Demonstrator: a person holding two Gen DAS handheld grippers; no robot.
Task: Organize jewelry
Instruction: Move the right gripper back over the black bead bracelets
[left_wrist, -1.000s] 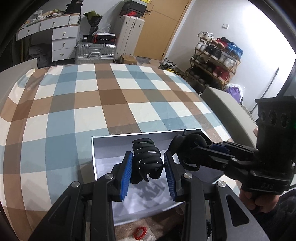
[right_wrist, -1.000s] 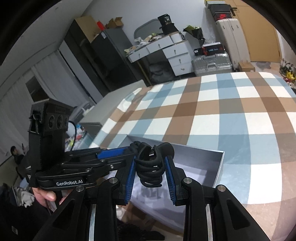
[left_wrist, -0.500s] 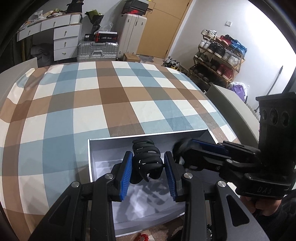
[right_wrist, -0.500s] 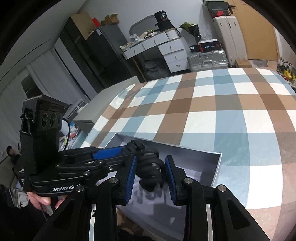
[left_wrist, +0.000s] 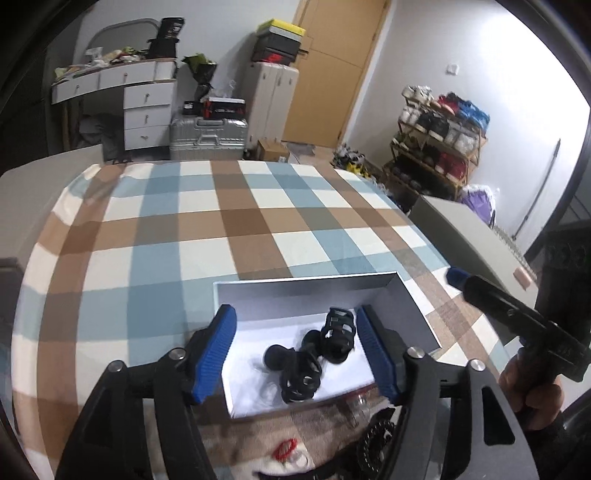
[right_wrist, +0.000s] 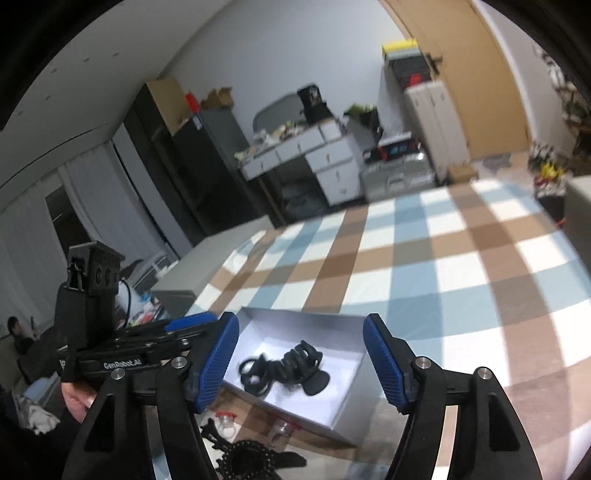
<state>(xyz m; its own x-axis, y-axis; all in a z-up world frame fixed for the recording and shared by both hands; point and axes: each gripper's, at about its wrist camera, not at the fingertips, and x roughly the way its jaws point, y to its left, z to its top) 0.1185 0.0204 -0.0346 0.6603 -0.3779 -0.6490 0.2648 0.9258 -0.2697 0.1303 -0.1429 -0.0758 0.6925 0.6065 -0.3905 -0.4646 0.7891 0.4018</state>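
Note:
Two black hair claw clips (left_wrist: 317, 350) lie side by side inside an open white box (left_wrist: 306, 288) on the checked cloth. They also show in the right wrist view (right_wrist: 284, 369), inside the same box (right_wrist: 295, 317). My left gripper (left_wrist: 299, 350) is open and empty, held above the box with its blue pads (left_wrist: 214, 347) either side of the clips. My right gripper (right_wrist: 301, 362) is open and empty, raised above the box. The right gripper also shows at the right edge of the left wrist view (left_wrist: 458, 277).
A small red ring-like piece (left_wrist: 286, 448) and a black beaded item (left_wrist: 373, 439) lie on the cloth in front of the box. Black beads (right_wrist: 251, 461) and small clear pieces (right_wrist: 282, 428) show below the box. A grey cabinet (left_wrist: 461, 229) stands to the right.
Both grippers have opened and let go of their black claw clips, which now lie in the box. Both grippers have drawn back and up from the box.

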